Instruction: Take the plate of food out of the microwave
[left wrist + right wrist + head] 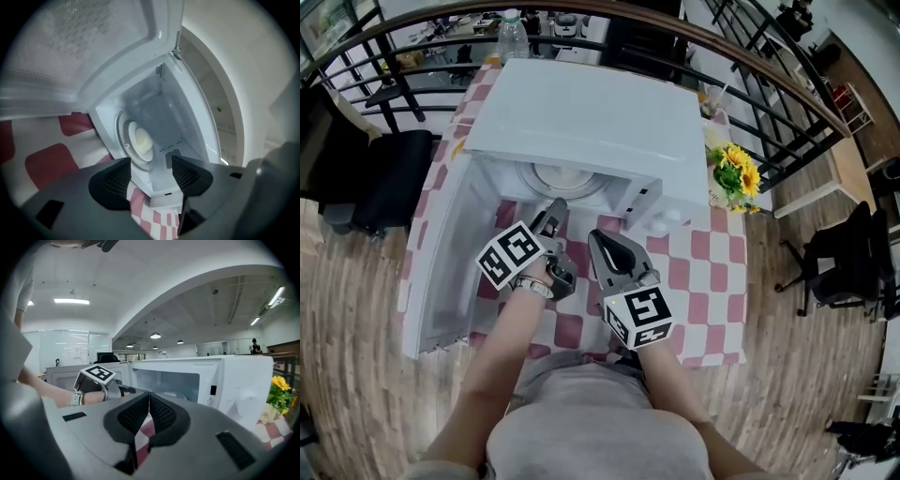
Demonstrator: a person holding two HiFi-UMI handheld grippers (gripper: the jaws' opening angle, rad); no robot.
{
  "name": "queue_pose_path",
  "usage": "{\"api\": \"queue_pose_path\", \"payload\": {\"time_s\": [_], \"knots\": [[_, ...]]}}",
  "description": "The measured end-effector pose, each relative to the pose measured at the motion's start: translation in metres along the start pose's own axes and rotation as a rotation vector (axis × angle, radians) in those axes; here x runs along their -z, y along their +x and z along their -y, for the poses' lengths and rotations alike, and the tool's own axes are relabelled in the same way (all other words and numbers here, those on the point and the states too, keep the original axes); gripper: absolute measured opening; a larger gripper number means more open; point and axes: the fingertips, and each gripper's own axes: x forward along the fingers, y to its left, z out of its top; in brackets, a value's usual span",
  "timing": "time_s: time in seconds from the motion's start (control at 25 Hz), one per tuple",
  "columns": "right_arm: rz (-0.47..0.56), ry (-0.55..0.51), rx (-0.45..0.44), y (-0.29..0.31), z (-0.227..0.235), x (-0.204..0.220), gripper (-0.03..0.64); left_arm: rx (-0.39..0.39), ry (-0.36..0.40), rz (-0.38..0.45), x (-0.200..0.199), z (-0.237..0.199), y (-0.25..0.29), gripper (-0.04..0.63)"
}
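– Plate (pixel 567 180) of food: where was it?
– Inside the microwave (pixel 609 112), on the floor of the cavity, set back from the opening. In the left gripper view a pale mound of food (pixel 143 139) lay at its middle.
– And the door (pixel 441 253)?
– Swung wide open to the left.
– What about the left tongs (pixel 555 212)?
– They pointed into the mouth of the cavity, jaws spread wide with nothing between them. The plate showed beyond the gap, and neither pad touched it.
– The right tongs (pixel 598 240)?
– Jaws pressed together, empty. They hung just beside the left ones, in front of the microwave and over the table (pixel 717 272), aimed at the opening.
– What did the table look like?
– Covered in red and white checks. The microwave stood on it, and yellow flowers (pixel 737 171) stood near the microwave's right side, at the table's edge.
– Anything else around?
– A clear bottle (pixel 514 36) stood behind the microwave at the far end of the table. A black chair (pixel 380 183) was on the wooden floor to the left.
– Could you tell what the food was?
– No, only that it was pale and rounded.
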Motion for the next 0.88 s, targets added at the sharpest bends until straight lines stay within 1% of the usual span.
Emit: {"api": "queue_pose_path", "payload": {"time_s": [0.16,0.28,0.48,0.72,0.88], "knots": [[-0.025,0.015,-0.023,0.011,0.004,0.01,0.026,-0.084,-0.148,-0.033,0.009,-0.028,0.013,0.262],[-0.032,0.024,-0.03,0.017,0.007,0.015,0.026,-0.125,-0.219,-0.054,0.012,-0.04,0.024,0.279],[-0.033,0.033,-0.021,0.023,0.015,0.023,0.026,-0.202,-0.262,-0.077,0.014,-0.055,0.04,0.298],[-0.069,0.051,-0.002,0.029,0.023,0.037,0.026,-0.262,-0.318,-0.074,0.009,-0.066,0.061,0.322],[-0.085,0.08,0.006,0.03,0.029,0.043,0.026,-0.335,-0.348,-0.074,0.006,-0.077,0.07,0.334]]}}
